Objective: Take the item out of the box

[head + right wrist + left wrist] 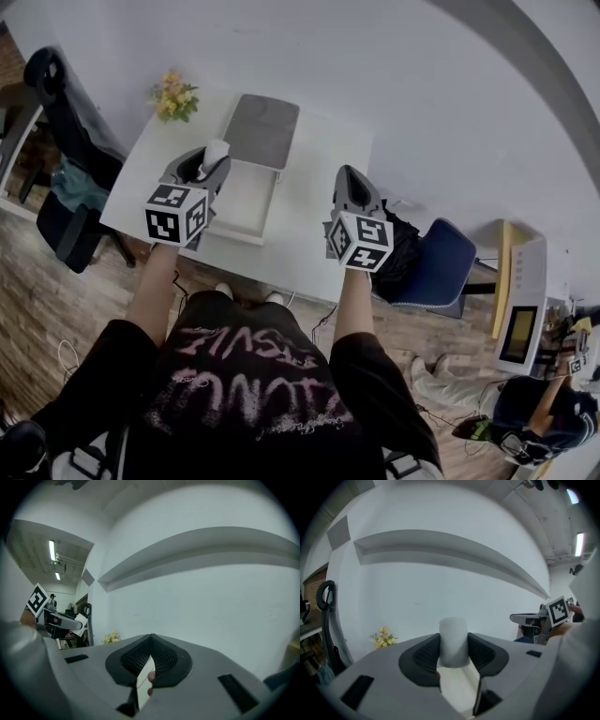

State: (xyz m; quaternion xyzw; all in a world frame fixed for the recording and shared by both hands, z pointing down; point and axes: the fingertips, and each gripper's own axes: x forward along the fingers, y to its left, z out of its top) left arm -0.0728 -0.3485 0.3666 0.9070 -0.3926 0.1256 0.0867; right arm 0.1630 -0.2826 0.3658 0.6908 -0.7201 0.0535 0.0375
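Observed a white table (pixel 319 202) beneath both raised grippers, with wooden floor (pixel 56 309) past its near edge. Judged a fall the chief hazard: anything dropped from here likely to strike the tabletop, roll and go over onto the floor.

Found the box (pixel 251 199) open on the table, grey lid (pixel 262 131) folded back, tray apparently vacant (near corner screened by the left gripper). Some risk of clipping its wall or lid on a careless descent and shoving it along.

Noted the left gripper (pixel 453 656) above the box, pinching the item between ribbed pads. Noted the right gripper (pixel 150 657) alongside, pressed together, carrying nothing, so of no help as a support.

Spotted yellow flowers (pixel 173 97) at the far left corner, well apart; little danger there.

Examined the item (pixel 453 637): white, cylindrical, smooth-sided, clear of the box, protruding past the pad tips. Liable to tilt or slide out under a sudden swing or a slackened squeeze.
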